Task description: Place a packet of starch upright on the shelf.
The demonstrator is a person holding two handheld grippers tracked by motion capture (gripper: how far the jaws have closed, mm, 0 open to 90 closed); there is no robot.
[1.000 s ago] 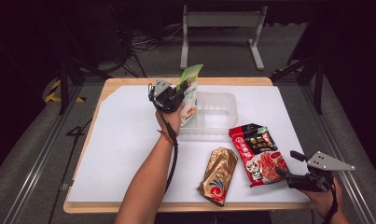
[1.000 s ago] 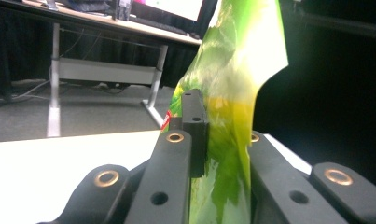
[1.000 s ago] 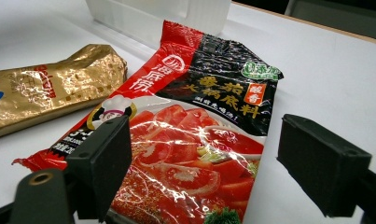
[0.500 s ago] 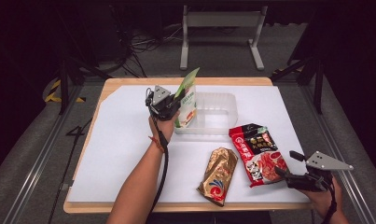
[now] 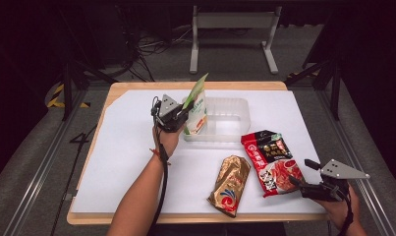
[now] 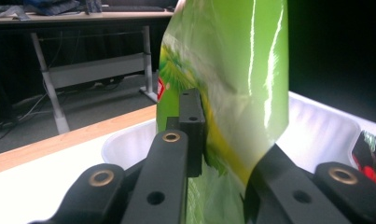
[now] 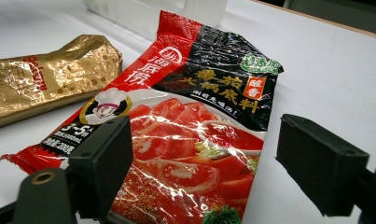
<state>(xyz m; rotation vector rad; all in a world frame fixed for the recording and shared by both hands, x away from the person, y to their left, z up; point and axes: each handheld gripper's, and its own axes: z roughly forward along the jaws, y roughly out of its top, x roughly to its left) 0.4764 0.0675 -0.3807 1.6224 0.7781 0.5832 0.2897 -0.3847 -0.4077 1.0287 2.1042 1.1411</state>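
— White sheeting covers the wooden table (image 5: 136, 147), dark floor and a metal stand beyond it. What does the high view give that the gripper views lack?

— The layout: the left gripper (image 5: 178, 115) holds a green snack pouch (image 5: 196, 105) upright at the left end of a clear plastic tray (image 5: 235, 110). The left gripper view adds the grip itself: both jaws pinch the pouch's lower part above the tray.

— And the right gripper (image 5: 303, 179)?

— Its jaws are spread wide, low at the near right corner, just beside a red-and-black soup-base packet (image 7: 185, 126).

— Anything else nearby?

— A gold packet (image 5: 231, 184) lies left of the red one, close but apart.
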